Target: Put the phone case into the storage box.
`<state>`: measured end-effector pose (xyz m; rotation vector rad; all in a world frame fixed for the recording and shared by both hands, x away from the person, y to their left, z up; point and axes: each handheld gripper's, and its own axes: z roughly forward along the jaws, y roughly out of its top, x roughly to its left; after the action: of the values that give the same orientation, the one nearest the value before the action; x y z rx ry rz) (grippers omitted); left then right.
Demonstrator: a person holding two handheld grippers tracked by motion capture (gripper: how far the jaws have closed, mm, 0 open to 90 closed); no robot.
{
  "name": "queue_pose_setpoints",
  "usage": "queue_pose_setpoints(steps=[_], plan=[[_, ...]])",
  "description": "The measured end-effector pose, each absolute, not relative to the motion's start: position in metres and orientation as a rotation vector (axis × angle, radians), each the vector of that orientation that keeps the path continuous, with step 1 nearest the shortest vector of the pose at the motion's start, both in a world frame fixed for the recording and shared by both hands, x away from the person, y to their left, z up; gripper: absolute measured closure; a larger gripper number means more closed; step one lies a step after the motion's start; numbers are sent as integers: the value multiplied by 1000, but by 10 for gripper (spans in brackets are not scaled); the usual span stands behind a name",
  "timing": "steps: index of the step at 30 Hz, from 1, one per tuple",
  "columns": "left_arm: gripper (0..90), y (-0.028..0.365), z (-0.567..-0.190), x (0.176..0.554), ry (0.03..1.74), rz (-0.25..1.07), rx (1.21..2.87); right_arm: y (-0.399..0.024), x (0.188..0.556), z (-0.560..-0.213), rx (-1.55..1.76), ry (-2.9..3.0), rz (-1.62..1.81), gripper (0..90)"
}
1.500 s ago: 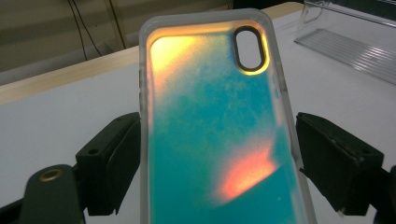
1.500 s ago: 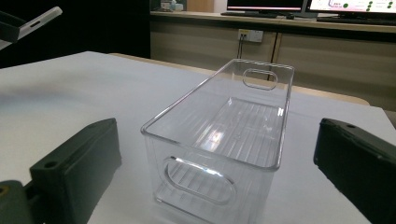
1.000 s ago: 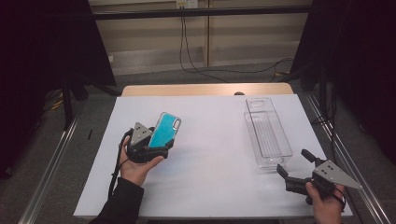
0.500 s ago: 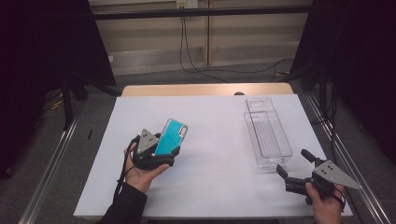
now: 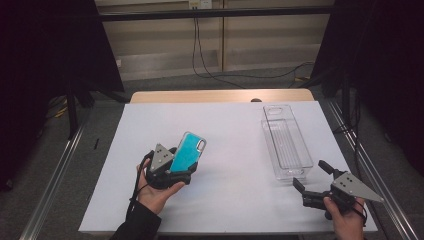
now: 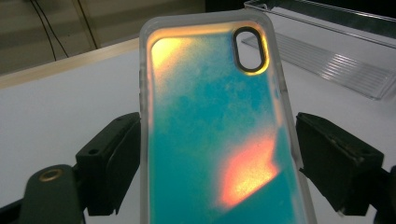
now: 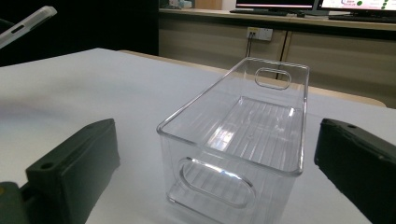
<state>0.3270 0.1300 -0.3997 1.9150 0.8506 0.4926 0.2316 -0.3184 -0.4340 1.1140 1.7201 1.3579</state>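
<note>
High view: my left gripper (image 5: pixel 176 172) pinches the phone case (image 5: pixel 188 151) by its side edges, upright over the table's (image 5: pixel 235 125) near left, ready to carry. My right gripper (image 5: pixel 311 186), jaws spread empty, waits near the clear bin (image 5: pixel 285 147).

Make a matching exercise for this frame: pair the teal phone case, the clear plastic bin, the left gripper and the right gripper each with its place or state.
Things:
1. teal phone case with clear rim
2. clear plastic bin, long with cut-out handles
3. left gripper
4. right gripper

States:
A. open, holding nothing, facing the bin's near end
B. clamped on the case's two long edges
C. standing empty on the white table's right side
D. held tilted above the table, camera cut-out at the top

Pairs: 1-D, 2-C, 3-B, 4-A
</note>
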Motion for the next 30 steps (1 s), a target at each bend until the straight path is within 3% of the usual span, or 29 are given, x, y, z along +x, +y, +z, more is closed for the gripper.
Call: queue_pose_setpoints(steps=[17, 30], plan=[[169, 108, -402, 313, 816, 500, 1934, -295, 230, -428, 1083, 1769, 1371, 0], [169, 97, -404, 306, 797, 523, 1930, -269, 234, -422, 1075, 1821, 1471, 74]])
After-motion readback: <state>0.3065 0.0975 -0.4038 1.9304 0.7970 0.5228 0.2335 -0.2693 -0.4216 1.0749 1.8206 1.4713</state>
